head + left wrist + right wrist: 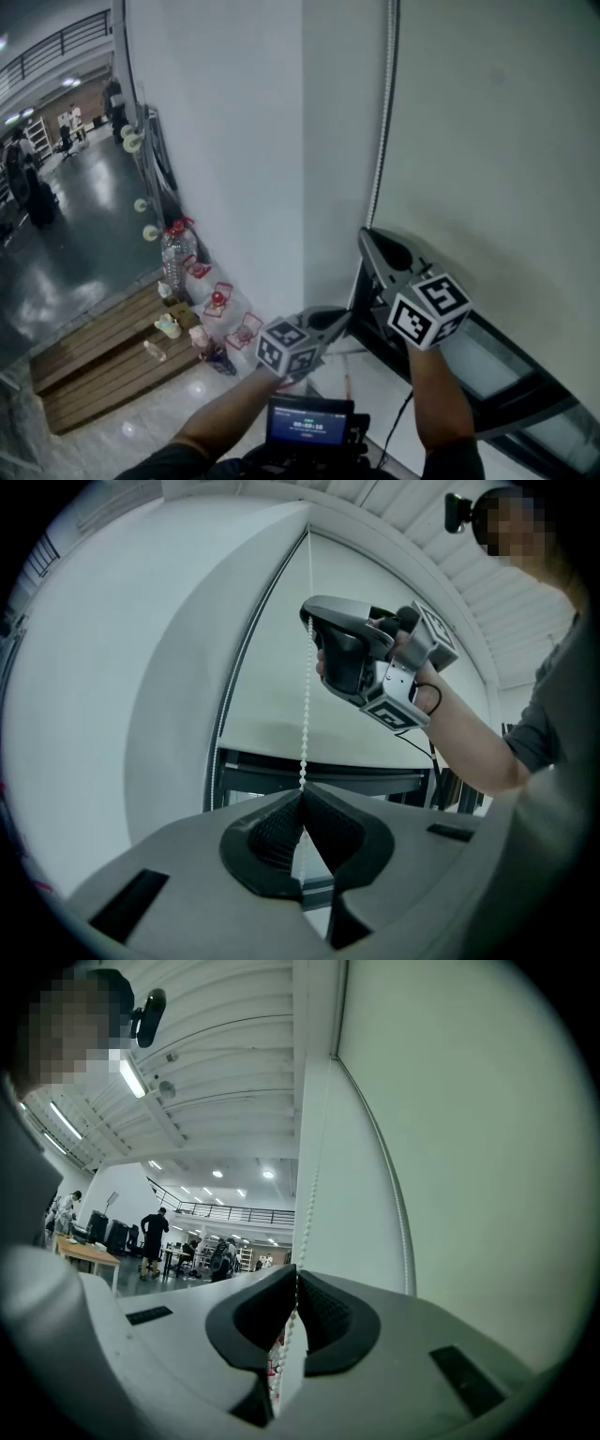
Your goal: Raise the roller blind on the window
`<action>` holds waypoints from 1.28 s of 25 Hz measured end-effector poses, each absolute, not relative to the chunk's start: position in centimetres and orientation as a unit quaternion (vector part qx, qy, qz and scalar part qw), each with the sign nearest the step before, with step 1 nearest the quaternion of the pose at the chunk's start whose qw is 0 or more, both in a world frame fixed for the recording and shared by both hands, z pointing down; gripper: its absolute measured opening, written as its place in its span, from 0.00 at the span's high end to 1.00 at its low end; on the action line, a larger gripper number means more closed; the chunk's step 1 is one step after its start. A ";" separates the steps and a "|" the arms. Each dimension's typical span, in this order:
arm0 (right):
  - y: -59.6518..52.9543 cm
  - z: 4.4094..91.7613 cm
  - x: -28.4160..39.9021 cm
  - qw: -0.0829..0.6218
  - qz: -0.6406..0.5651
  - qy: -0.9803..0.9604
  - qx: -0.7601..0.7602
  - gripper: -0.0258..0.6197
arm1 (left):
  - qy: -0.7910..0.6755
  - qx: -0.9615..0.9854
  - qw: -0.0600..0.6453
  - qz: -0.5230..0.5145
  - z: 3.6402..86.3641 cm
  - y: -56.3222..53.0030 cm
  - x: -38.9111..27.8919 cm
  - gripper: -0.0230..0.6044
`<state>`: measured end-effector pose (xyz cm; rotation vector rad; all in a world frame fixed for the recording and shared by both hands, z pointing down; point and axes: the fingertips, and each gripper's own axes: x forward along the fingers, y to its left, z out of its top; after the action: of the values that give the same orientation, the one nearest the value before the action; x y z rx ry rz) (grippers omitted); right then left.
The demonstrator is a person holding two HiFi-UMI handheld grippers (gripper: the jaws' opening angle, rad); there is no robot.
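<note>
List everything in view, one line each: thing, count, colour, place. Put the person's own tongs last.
Roller blind: one, off-white, lowered, at right.
Bead chain: one, white, hanging along the blind's left edge.
Window frame: one, dark, below the blind.
Wall: one, white, left of the blind.
Water bottle: one, clear with red top, on the floor by the wall.
Wooden platform: one, brown, floor at lower left.
Screen device: one, dark, lit, low centre of the head view.
People: several, dark clothes, far background.
Left tongs: one, grey, shut on the bead chain, lower.
Right tongs: one, grey, shut on the bead chain, higher.
</note>
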<state>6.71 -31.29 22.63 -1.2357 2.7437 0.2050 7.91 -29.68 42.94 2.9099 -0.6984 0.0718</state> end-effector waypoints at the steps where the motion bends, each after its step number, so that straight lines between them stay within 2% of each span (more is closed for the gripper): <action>1: -31.4 23.3 6.7 0.060 0.064 0.908 -0.410 0.95 | -0.234 0.968 0.080 0.029 43.7 -29.8 7.8 0.97; 11: -31.1 29.3 6.6 0.044 0.027 0.910 -0.412 0.96 | -0.242 0.961 0.116 0.068 49.5 -29.6 7.3 0.97; 17: -31.2 29.9 7.2 0.040 0.022 0.907 -0.419 0.96 | -0.253 0.955 0.141 0.069 49.6 -30.1 5.7 0.97; 20: -31.1 29.9 7.7 0.042 0.017 0.903 -0.426 0.96 | -0.263 0.954 0.123 0.074 47.4 -30.5 4.2 0.97; 23: -31.1 29.9 7.8 0.045 0.016 0.905 -0.423 0.96 | -0.257 0.959 0.101 0.057 44.2 -30.5 3.3 0.83; 32: -31.5 30.1 7.5 0.041 0.014 0.909 -0.414 0.96 | -0.251 0.966 0.048 -0.032 31.3 -30.9 4.0 0.83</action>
<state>7.48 -31.53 30.13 -1.2660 2.7842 0.0440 3.95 -30.92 31.27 2.9453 -0.7656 -0.0985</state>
